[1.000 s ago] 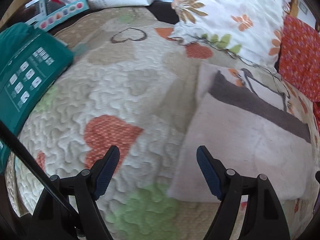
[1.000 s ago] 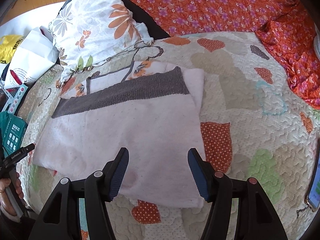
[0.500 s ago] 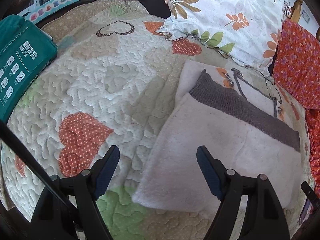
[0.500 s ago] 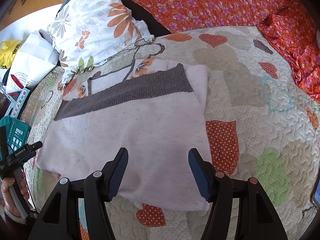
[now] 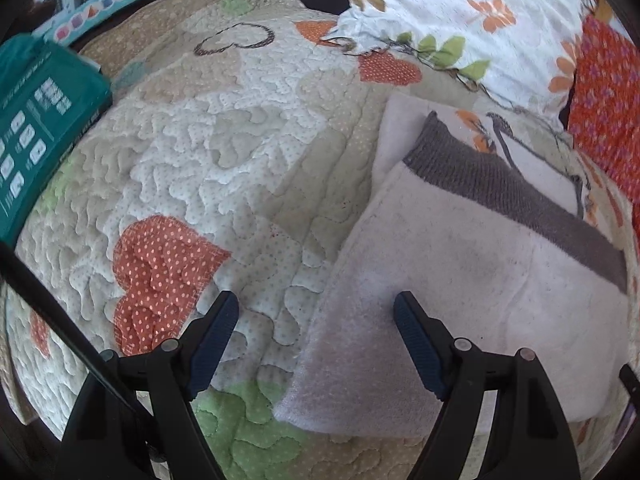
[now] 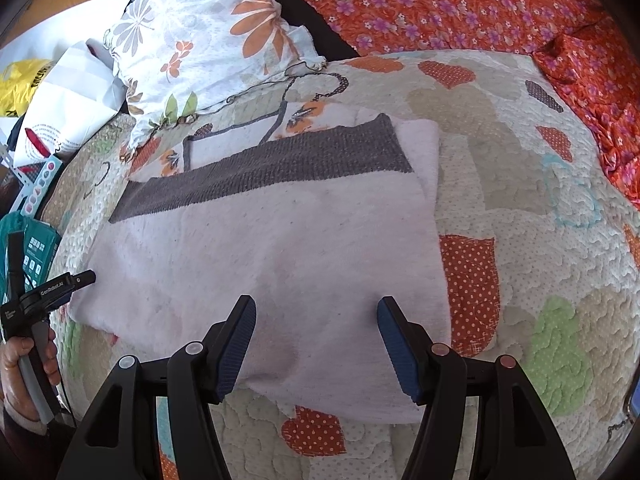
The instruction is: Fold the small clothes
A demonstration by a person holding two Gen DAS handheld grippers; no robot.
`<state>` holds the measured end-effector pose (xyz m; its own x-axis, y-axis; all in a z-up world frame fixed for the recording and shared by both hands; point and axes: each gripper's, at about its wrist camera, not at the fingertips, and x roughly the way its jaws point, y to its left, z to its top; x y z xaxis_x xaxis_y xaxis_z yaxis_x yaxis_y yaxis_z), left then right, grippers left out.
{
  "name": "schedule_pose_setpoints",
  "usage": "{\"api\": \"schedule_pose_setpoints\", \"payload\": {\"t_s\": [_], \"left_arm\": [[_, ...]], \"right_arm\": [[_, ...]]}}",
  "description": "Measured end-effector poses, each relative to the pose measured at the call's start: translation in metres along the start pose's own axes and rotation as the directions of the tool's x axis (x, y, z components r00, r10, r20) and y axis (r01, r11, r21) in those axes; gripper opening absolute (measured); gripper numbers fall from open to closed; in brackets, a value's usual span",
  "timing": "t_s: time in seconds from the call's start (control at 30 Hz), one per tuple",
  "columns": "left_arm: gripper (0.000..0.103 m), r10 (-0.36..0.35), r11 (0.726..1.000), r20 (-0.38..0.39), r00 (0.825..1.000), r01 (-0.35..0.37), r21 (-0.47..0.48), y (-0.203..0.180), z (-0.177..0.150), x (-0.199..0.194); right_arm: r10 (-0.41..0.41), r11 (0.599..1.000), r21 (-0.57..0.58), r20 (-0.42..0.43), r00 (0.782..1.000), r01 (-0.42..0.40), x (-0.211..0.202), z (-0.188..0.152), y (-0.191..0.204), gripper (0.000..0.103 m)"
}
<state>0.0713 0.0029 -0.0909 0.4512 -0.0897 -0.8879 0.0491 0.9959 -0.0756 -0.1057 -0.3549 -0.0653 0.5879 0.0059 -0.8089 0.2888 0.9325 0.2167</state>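
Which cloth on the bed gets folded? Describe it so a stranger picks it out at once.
Start at the heart-patterned quilt covering the bed, then look just in front of the flowered pillow. There, lying flat, is the pale pink garment, directly ahead of the right gripper. Unlike the printed fabrics around it, it is plain and fuzzy, with one dark grey knitted band across its far end.

There are 1 folded garment (image 6: 280,248), 1 quilt (image 6: 520,184), 1 floral pillow (image 6: 208,40) and 2 tongs (image 5: 316,340) (image 6: 316,340).

Teal package (image 5: 36,128) cut off at left edge; floral garment (image 6: 240,136) mostly hidden under pale garment (image 6: 280,260).
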Motion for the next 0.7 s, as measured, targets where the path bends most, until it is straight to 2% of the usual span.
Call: {"api": "schedule_pose_setpoints", "payload": {"t_s": [0.03,0.07,0.1,0.17,0.33,0.47,0.57,0.7], "left_arm": [[0.07,-0.001,1.0,0.0,1.0,0.001,0.009,-0.002,0.0,0.0],[0.054,-0.015,1.0,0.001,1.0,0.015,0.009,-0.002,0.001,-0.001],[0.042,-0.035,0.999,-0.003,0.999,0.035,0.0,-0.001,0.002,-0.002],[0.035,-0.047,0.998,0.0,0.999,0.047,-0.034,0.005,0.003,-0.005],[0.035,-0.037,0.987,0.049,0.998,0.044,-0.157,0.033,0.013,-0.018],[0.044,-0.064,0.956,0.094,0.994,0.088,-0.28,0.068,0.025,-0.031],[0.05,-0.058,0.936,0.138,0.989,0.102,-0.337,0.092,0.032,-0.044],[0.059,-0.037,0.909,0.176,0.984,0.106,-0.404,0.125,0.036,-0.06]], "right_arm": [[0.0,1.0,-0.002,0.002,1.0,0.0,0.0,0.0,0.0,0.068],[0.0,1.0,-0.003,0.003,1.0,0.0,0.0,0.0,0.0,0.068],[0.003,1.0,-0.004,0.005,1.0,-0.003,-0.001,0.0,0.0,0.068],[0.019,1.0,-0.007,0.015,1.0,-0.019,-0.002,0.001,0.001,0.068],[0.048,0.996,-0.071,0.053,0.997,-0.045,-0.009,-0.004,0.016,0.069],[0.076,0.974,-0.218,0.02,0.997,-0.07,-0.005,-0.017,0.054,0.069],[0.102,0.926,-0.363,-0.02,0.995,-0.103,0.002,-0.033,0.104,0.069],[0.09,0.848,-0.522,-0.028,0.996,-0.091,0.022,-0.055,0.177,0.069]]}}
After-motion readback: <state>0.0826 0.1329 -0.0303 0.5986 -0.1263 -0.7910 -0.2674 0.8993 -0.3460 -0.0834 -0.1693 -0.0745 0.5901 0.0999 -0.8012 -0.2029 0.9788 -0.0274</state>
